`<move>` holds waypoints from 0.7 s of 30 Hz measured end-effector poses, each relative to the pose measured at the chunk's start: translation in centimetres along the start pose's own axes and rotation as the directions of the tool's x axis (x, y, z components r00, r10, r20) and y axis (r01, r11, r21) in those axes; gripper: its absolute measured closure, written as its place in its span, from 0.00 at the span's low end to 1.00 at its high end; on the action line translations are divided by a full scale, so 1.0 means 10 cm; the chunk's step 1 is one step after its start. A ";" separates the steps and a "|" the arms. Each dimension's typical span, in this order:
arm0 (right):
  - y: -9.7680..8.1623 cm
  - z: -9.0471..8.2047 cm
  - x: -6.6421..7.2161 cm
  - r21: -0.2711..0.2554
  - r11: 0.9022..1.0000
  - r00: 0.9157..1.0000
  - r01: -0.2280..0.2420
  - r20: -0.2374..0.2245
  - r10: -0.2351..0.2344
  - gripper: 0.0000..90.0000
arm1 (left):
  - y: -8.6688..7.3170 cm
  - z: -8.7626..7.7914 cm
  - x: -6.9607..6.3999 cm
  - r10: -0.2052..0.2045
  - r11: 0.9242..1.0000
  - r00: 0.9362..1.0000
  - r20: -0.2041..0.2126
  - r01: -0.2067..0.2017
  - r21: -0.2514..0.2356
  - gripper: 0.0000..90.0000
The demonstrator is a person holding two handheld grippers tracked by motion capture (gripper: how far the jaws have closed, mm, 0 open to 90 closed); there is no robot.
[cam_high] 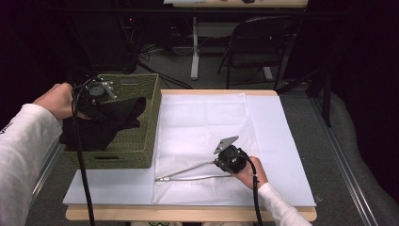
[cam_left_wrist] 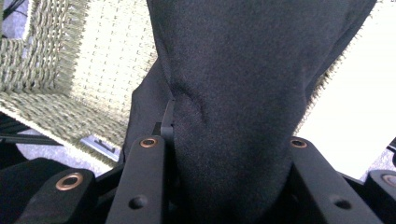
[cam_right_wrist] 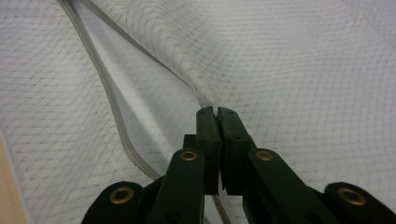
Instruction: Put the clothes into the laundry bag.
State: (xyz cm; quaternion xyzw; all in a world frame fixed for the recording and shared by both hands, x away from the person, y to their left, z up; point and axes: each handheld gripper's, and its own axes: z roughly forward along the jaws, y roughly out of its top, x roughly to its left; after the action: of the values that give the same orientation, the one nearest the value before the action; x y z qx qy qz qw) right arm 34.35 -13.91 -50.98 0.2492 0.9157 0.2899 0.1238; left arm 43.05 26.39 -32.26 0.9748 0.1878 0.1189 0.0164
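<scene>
- While the black garment (cam_high: pixel 106 123) hangs half out of the woven basket (cam_high: pixel 141 141) at the left of the high view, the left gripper (cam_high: pixel 101 96) pinches a thick fold of it; in the left gripper view the dark cloth (cam_left_wrist: pixel 243 93) bulges up between the two jaws, which stand part-way apart on that bunch.
- The rest of the garment drapes over the basket's near wall and inside it, so it is gripped and partly raised but not yet clear of the rim.
- The right gripper (cam_high: pixel 221 160) sits low in the centre of the high view, on the white mesh laundry bag (cam_high: pixel 202 122) that lies flat on the table (cam_high: pixel 188 214).
- In the right gripper view its fingertips (cam_right_wrist: pixel 208 122) are pressed together on the upper lip of the bag's mouth, right at the zipper (cam_right_wrist: pixel 105 93), and the mouth gapes in a narrow wedge toward the upper left of that frame.
- Judged from this, the bag is unzipped and held ready; what is left is to carry the garment over from the basket, feed it through the mouth and close the zipper.
</scene>
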 end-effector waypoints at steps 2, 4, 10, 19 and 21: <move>0.00 0.00 0.00 0.000 1.000 1.000 0.000 0.000 0.000 0.98 | 0.01 -0.04 0.00 0.003 1.000 1.000 0.002 -0.003 -0.001 0.74; 0.00 0.00 0.00 -0.001 1.000 1.000 0.000 0.000 0.000 0.98 | 0.01 -0.09 -0.01 -0.001 1.000 1.000 0.003 0.001 -0.006 0.74; 0.00 0.00 0.01 -0.003 1.000 1.000 -0.002 0.001 0.002 0.98 | 0.05 -0.21 -0.08 -0.012 1.000 1.000 0.014 0.012 -0.011 0.74; 0.00 0.00 0.02 0.005 1.000 1.000 -0.016 0.003 0.016 0.98 | 0.10 -0.30 -0.26 -0.050 0.998 0.996 0.078 0.053 -0.028 0.74; 0.00 0.00 0.02 0.006 1.000 1.000 -0.020 0.003 0.020 0.98 | 0.12 -0.33 -0.31 -0.066 0.997 0.995 0.081 0.069 -0.035 0.74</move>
State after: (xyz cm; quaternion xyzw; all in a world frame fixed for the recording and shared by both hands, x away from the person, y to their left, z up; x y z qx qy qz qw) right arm 34.14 -13.77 -50.96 0.2592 0.9139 0.2877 0.1215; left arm 39.94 24.14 -29.67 0.9715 0.2175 0.0826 0.0462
